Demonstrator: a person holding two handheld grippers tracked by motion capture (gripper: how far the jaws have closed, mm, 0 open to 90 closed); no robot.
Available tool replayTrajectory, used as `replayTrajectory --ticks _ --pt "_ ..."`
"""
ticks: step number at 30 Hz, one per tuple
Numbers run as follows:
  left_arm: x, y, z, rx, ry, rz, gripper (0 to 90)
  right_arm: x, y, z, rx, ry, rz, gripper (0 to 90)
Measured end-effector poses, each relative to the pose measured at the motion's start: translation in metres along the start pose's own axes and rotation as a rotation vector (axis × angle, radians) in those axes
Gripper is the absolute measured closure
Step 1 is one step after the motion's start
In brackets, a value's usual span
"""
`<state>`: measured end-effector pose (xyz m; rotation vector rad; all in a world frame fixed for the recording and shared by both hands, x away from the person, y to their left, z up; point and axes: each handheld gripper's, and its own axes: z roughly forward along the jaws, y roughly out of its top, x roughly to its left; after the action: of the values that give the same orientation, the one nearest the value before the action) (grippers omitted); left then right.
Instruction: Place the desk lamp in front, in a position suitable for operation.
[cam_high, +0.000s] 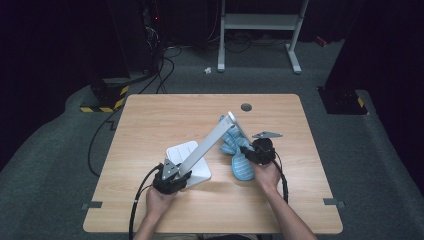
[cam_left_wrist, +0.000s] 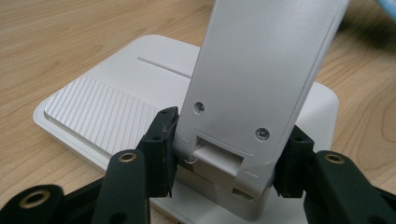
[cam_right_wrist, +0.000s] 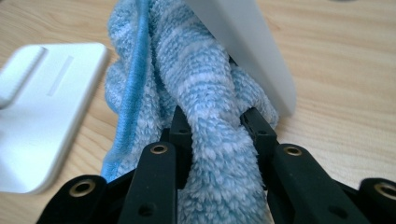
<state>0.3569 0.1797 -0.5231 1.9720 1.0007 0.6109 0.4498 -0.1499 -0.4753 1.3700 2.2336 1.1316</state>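
**Blue cloth meets lamp head**

Blue towelling cloth (cam_right_wrist: 205, 140) is clenched in the right gripper (cam_high: 261, 150), bunched against the underside of the white lamp's (cam_high: 200, 150) head (cam_high: 239, 127), at about one o'clock from the base (cam_high: 187, 160) on the table (cam_high: 150, 115). The left gripper (cam_left_wrist: 224, 158) clamps the lamp arm's foot at the hinge. The arm's long axis climbs from seven towards one o'clock; the head slopes down towards four, so wiping would likely run along that line.

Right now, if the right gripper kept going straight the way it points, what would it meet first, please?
The right gripper is already shut on the blue cloth. Straight ahead, pressing on the cloth, is the white lamp head, so it would probably push the cloth against that first; depth is hard to judge.
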Motion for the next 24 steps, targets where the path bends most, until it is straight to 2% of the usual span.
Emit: replayTrajectory --ticks 8,12,15,17,24 --pt "0.000 0.000 0.000 -0.001 0.001 0.002 50.3 0.025 0.022 -0.032 -0.117 0.078 -0.050 69.8" --pt "0.000 0.000 0.000 -0.001 0.001 0.004 50.3 0.042 0.037 -0.054 -0.193 0.112 -0.102 69.8" --pt "0.000 0.000 0.000 0.000 -0.001 0.002 50.3 0.052 0.043 -0.064 -0.214 0.112 -0.140 69.7" --pt "0.000 0.000 0.000 -0.001 0.000 0.004 50.3 0.053 0.044 -0.066 -0.215 0.109 -0.146 69.7" --pt "0.000 0.000 0.000 0.002 0.002 0.009 50.4 0.044 0.037 -0.057 -0.214 0.118 -0.098 70.0"
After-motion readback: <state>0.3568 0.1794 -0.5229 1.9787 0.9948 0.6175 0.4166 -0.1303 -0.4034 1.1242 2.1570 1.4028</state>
